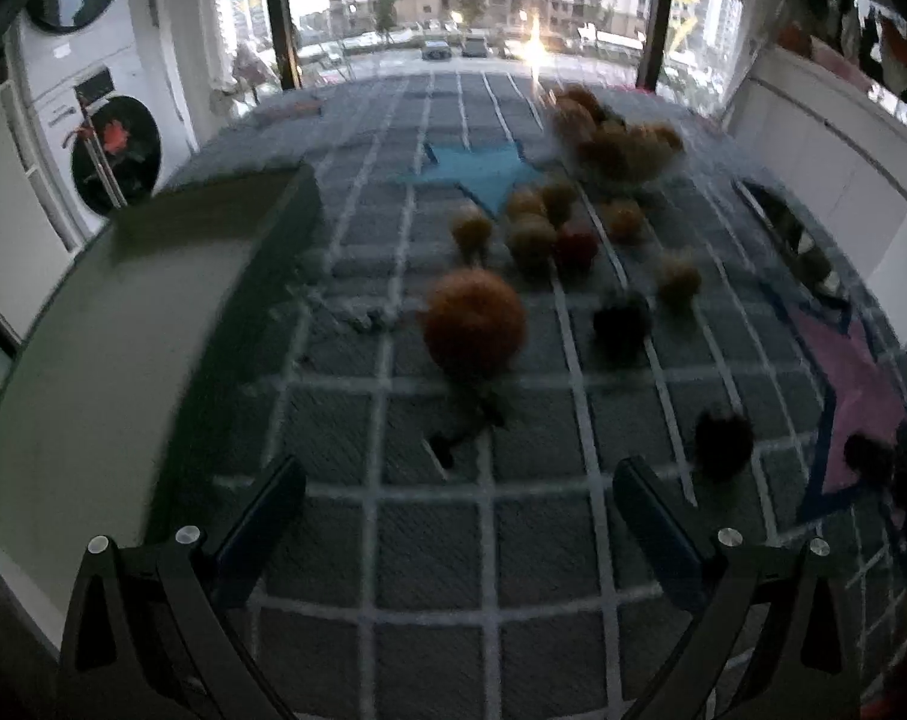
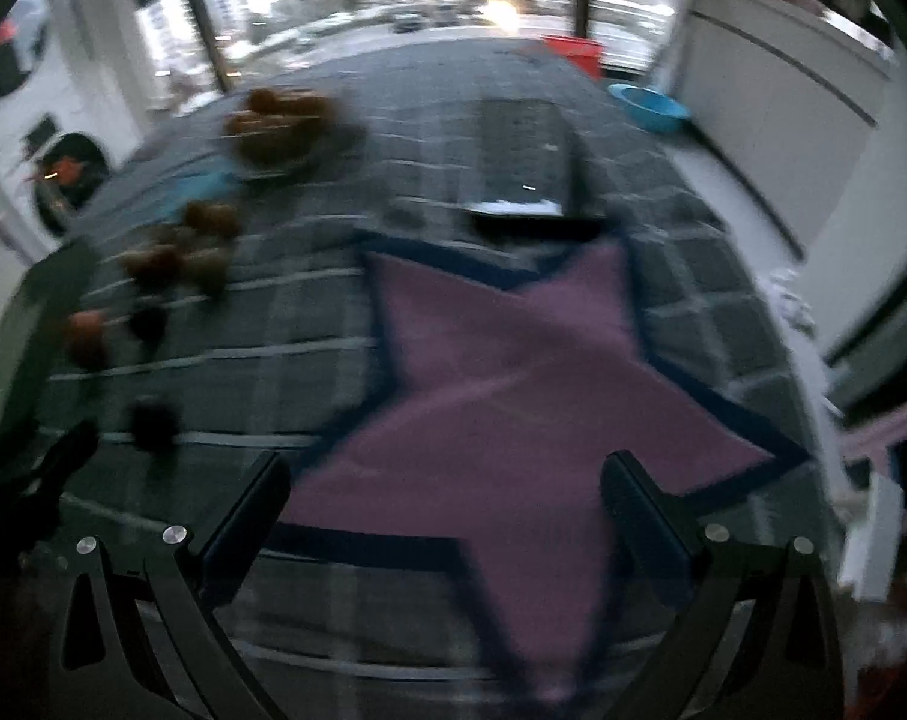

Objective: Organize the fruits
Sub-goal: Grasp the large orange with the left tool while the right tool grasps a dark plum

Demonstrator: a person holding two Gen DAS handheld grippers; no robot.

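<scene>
Both grippers hover wide open and empty over the checked cloth (image 1: pixel 429 546).

Left gripper (image 1: pixel 459 516) faces an orange (image 1: pixel 474 321), with loose fruits (image 1: pixel 549 228) beyond and a heaped bowl (image 1: pixel 618 141) farthest. Right gripper (image 2: pixel 444 510) hangs over the pink star (image 2: pixel 513 372).

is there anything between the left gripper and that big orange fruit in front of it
Nothing visible. The left gripper is open, and only bare checked cloth lies between its fingers and the big orange fruit. The dark fruits sit off to the right.

Motion blur smears the fruits (image 1: pixel 549 228) beyond identifying.
</scene>
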